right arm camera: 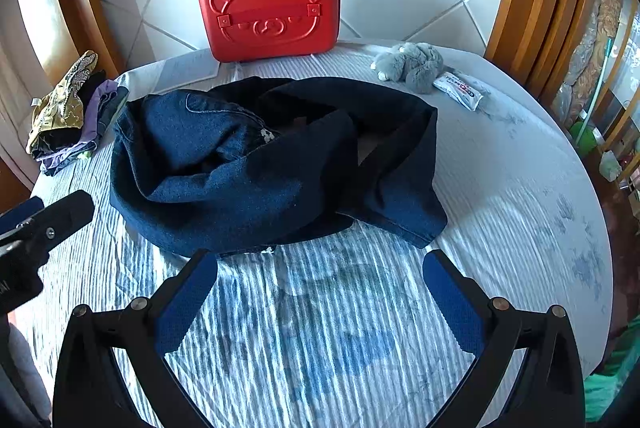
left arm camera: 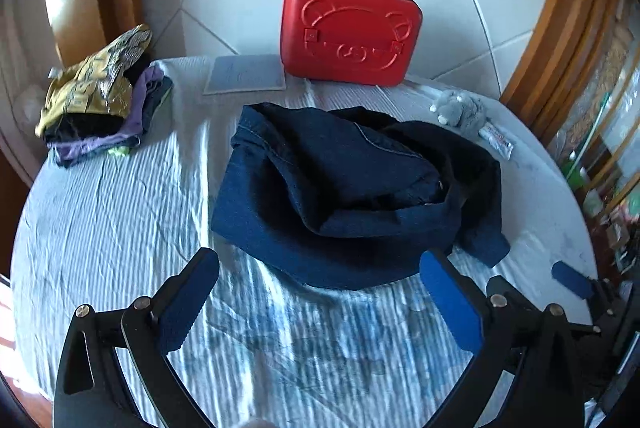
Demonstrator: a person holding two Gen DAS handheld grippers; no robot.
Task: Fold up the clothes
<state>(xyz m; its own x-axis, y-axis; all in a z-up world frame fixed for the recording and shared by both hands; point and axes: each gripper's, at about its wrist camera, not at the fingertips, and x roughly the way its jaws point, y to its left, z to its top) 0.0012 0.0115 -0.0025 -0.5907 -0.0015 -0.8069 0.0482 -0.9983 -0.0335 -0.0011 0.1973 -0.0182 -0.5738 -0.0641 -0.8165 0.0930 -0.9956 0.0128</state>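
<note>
A pair of dark blue jeans (left arm camera: 340, 195) (right arm camera: 260, 163) lies crumpled in a heap in the middle of the round table. In the left wrist view my left gripper (left arm camera: 320, 264) is open, its blue pads just short of the heap's near edge with nothing between them. My right gripper (right arm camera: 320, 260) is open too, its fingertips close to the near hem of the jeans without touching. A stack of folded clothes (left arm camera: 100, 99) (right arm camera: 68, 115) with a gold-patterned piece on top sits at the far left of the table.
A red bear-embossed case (left arm camera: 348, 27) (right arm camera: 272, 7) stands at the back edge. A grey plush toy (right arm camera: 412, 65) and a small tube (right arm camera: 460, 89) lie at the back right. A flat grey card (left arm camera: 246, 73) lies beside the case. Striped cloth (right arm camera: 320, 328) covers the table.
</note>
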